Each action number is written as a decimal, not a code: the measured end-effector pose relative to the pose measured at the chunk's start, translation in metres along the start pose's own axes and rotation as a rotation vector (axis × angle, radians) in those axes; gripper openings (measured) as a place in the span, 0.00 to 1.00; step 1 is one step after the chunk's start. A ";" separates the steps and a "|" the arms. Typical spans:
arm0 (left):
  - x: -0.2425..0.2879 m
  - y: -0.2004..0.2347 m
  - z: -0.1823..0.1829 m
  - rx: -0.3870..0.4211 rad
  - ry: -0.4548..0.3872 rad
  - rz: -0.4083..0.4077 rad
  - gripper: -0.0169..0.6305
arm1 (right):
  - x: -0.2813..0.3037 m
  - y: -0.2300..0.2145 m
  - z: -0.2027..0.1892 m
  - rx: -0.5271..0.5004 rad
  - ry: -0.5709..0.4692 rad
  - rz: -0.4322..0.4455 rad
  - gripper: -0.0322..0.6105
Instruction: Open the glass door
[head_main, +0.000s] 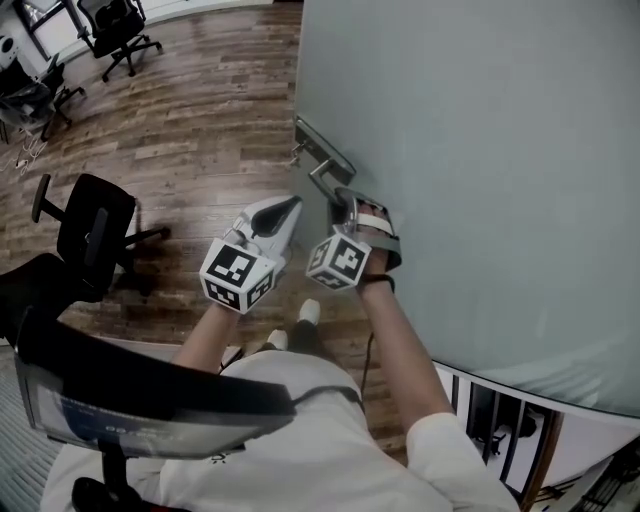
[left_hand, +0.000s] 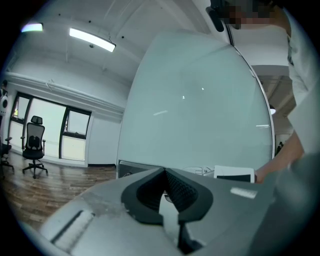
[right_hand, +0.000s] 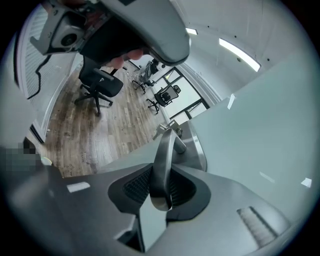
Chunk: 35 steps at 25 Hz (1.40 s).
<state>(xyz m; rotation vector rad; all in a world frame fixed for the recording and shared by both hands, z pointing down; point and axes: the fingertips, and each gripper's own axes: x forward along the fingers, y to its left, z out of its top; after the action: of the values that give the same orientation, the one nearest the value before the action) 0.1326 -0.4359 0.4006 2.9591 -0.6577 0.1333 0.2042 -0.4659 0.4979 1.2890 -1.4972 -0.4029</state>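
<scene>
This is an office. Black swivel chairs (head_main: 118, 32) on castors stand about a wood-plank floor (head_main: 200, 130), and another sits before tall dark-framed windows (left_hand: 50, 131). Strip lights (left_hand: 92, 40) run along the white ceiling, and a frosted glass door (head_main: 480, 150) fills one side.

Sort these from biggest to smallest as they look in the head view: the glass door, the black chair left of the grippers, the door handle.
1. glass door: fills most of the right side.
2. black chair.
3. door handle: smallest, even though it seems nearer the camera.
</scene>
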 end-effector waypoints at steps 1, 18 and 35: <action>0.007 0.000 0.003 0.006 0.000 0.000 0.03 | 0.003 -0.004 -0.004 0.009 0.006 0.000 0.18; 0.106 -0.012 0.019 0.062 0.043 0.013 0.03 | 0.051 -0.079 -0.074 0.122 0.088 -0.055 0.18; 0.210 0.031 0.023 0.078 0.025 -0.210 0.03 | 0.094 -0.111 -0.121 0.227 0.190 -0.117 0.18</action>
<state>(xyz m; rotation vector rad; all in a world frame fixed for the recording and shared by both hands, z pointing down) 0.3108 -0.5544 0.4032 3.0717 -0.3428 0.1808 0.3776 -0.5425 0.5014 1.5537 -1.3391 -0.1826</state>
